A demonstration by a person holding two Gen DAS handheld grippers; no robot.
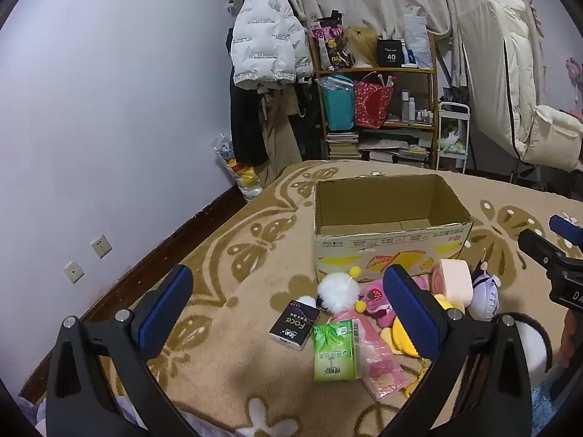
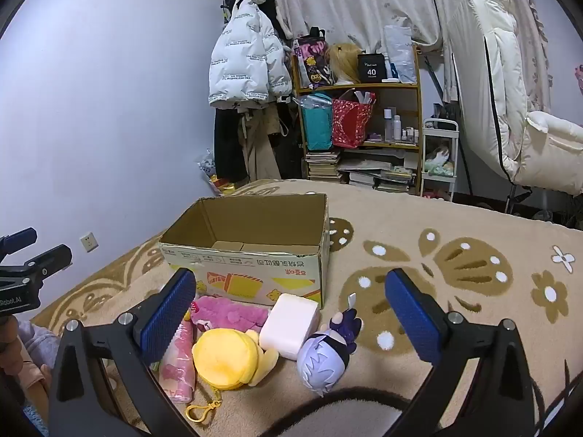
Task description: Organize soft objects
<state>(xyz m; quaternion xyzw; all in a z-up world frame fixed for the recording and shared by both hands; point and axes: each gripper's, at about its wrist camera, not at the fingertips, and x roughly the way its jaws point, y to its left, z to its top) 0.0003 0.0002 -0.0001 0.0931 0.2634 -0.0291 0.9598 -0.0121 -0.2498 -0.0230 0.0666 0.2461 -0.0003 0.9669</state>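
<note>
An open, empty cardboard box (image 1: 382,247) (image 2: 255,266) stands on the bed. In front of it lies a heap of soft things: a white pompom (image 1: 337,291), a pink plush (image 1: 375,302) (image 2: 229,315), a yellow plush (image 2: 222,360), a pale foam block (image 2: 289,324) and a purple-haired doll (image 2: 328,353). Beside them lie a black tissue pack (image 1: 293,324), a green tissue pack (image 1: 335,349) and a pink packet (image 1: 379,364). My left gripper (image 1: 291,309) hangs open above the packs, holding nothing. My right gripper (image 2: 291,318) hangs open above the block and doll, also holding nothing.
The beige butterfly-patterned blanket (image 2: 455,255) covers the bed. A black furry band (image 2: 349,400) lies at the near edge. A wall (image 1: 109,145) runs along the left. Behind the bed stand a cluttered shelf (image 1: 379,109), hanging coats (image 1: 269,51) and a white chair (image 2: 510,109).
</note>
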